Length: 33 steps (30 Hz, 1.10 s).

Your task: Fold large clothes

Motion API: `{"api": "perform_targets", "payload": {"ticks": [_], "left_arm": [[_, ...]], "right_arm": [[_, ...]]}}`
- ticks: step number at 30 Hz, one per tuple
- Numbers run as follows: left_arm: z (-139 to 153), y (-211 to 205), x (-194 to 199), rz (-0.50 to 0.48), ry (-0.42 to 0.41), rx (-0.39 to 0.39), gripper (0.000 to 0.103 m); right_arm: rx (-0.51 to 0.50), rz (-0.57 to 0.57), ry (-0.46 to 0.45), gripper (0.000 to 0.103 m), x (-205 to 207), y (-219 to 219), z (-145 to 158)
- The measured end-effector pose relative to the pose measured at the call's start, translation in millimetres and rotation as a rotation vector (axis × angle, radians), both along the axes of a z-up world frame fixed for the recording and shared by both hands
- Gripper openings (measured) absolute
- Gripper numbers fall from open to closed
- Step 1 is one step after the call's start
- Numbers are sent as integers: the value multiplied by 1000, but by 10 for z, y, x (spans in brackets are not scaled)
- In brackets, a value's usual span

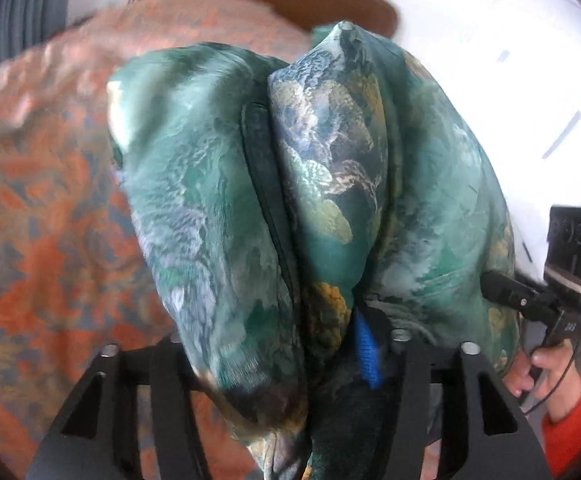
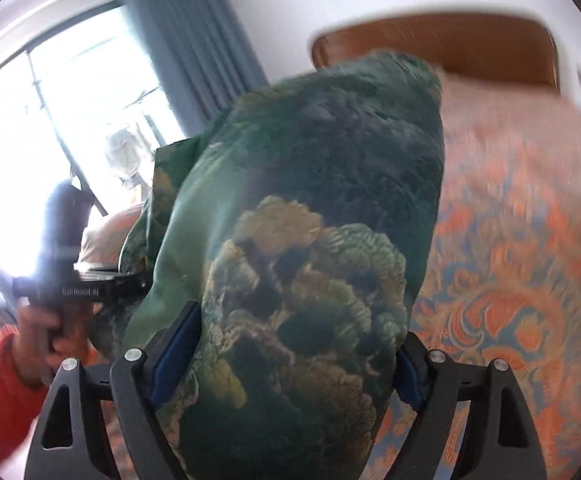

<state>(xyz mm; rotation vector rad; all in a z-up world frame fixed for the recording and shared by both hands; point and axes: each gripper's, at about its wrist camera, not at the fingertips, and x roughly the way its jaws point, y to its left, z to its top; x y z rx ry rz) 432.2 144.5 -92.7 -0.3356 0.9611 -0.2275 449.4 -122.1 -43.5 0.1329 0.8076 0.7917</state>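
Two grippers, one green floral garment. Left wrist view: left gripper [image 1: 290, 364] pinching bunched folds of the garment [image 1: 230, 184], blue pad [image 1: 366, 356] buried in cloth, all hanging above the orange bedspread [image 1: 38, 216]. Right wrist view: right gripper [image 2: 286, 356] clamped wide on a thick wad of garment [image 2: 314, 208], above the bedspread [image 2: 510, 264]. Soft, light, probably slippery; best taken by an edge or seam, not a wad.
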Motion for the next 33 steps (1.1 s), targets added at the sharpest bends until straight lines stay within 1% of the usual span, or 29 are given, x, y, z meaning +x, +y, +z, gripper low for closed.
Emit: {"api": "perform_targets", "payload": {"ticks": [1, 2, 3, 5, 6, 7, 8, 9, 10, 11, 13, 14, 15, 16, 17, 18, 19, 20, 21, 22, 23, 25, 26, 28, 29, 30, 31, 32, 33], "left_arm": [[-200, 11, 70, 31, 50, 9, 69], [-356, -8, 107, 50, 88, 31, 68], [-439, -15, 92, 53, 97, 40, 68], [-393, -4, -42, 44, 40, 5, 76], [-293, 5, -162, 40, -5, 3, 78], [-182, 7, -308, 35, -56, 14, 83], [-41, 39, -403, 38, -117, 34, 90], [100, 44, -596, 55, -182, 65, 93], [143, 57, -682, 72, -226, 91, 99], [269, 55, -838, 97, -293, 135, 102], [488, -122, -1301, 162, -436, 269, 103], [551, -211, -1474, 198, -495, 332, 103], [576, -236, -1564, 240, -551, 391, 103], [627, -319, -1750, 289, -595, 435, 103], [617, -338, -1760, 323, -609, 454, 103], [571, -433, -1897, 364, -590, 462, 103], [585, -493, -1930, 370, -560, 455, 103], [519, -501, -1924, 362, -502, 437, 103], [430, -578, -2005, 344, -441, 401, 103], [417, -591, -2069, 341, -426, 378, 103], [373, -621, -2089, 340, -420, 373, 103], [311, -733, -2253, 327, -406, 394, 103], [277, -790, -2305, 317, -384, 417, 103], [244, -870, -2337, 327, -338, 464, 103], [231, -900, -2362, 342, -320, 492, 103], [239, -986, -2476, 345, -311, 509, 103], [245, -1015, -2542, 338, -312, 511, 103], [233, -1029, -2561, 317, -307, 497, 103], [263, -1044, -2603, 305, -305, 480, 103]], "right_arm": [[5, -16, 58, 91, 148, -55, -122], [11, -37, 135, 93, 309, -108, -292], [-1, -69, 229, 94, 445, -167, -506], [-55, -146, 378, 95, 568, -293, -887], [-29, -165, 398, 98, 554, -372, -960], [11, -178, 383, 98, 505, -459, -962], [62, -189, 336, 98, 408, -579, -896], [78, -197, 303, 98, 345, -657, -829], [77, -214, 252, 98, 261, -747, -723], [55, -231, 178, 98, 139, -825, -575], [-57, -252, 12, 99, -161, -861, -256], [-118, -262, -74, 99, -332, -846, -116], [-189, -283, -177, 99, -575, -809, 54], [-226, -303, -265, 99, -801, -778, 212], [-239, -337, -364, 101, -1122, -757, 344], [-226, -367, -405, 103, -1269, -753, 396], [-188, -412, -436, 103, -1491, -766, 389], [-178, -439, -425, 103, -1633, -759, 371], [-217, -450, -363, 103, -1667, -720, 315], [-247, -450, -318, 103, -1750, -653, 249], [-254, -454, -299, 103, -1874, -621, 195], [-246, -502, -294, 103, -2103, -612, 55], [-243, -527, -287, 103, -2219, -612, 18], [-244, -544, -255, 103, -2395, -620, -32], [-255, -546, -251, 103, -2447, -610, -64], [-270, -549, -256, 103, -2513, -578, -64], [-293, -549, -273, 103, -2578, -541, -62], [-319, -547, -290, 103, -2629, -511, -37], [-333, -551, -306, 103, -2658, -529, -82]]}}
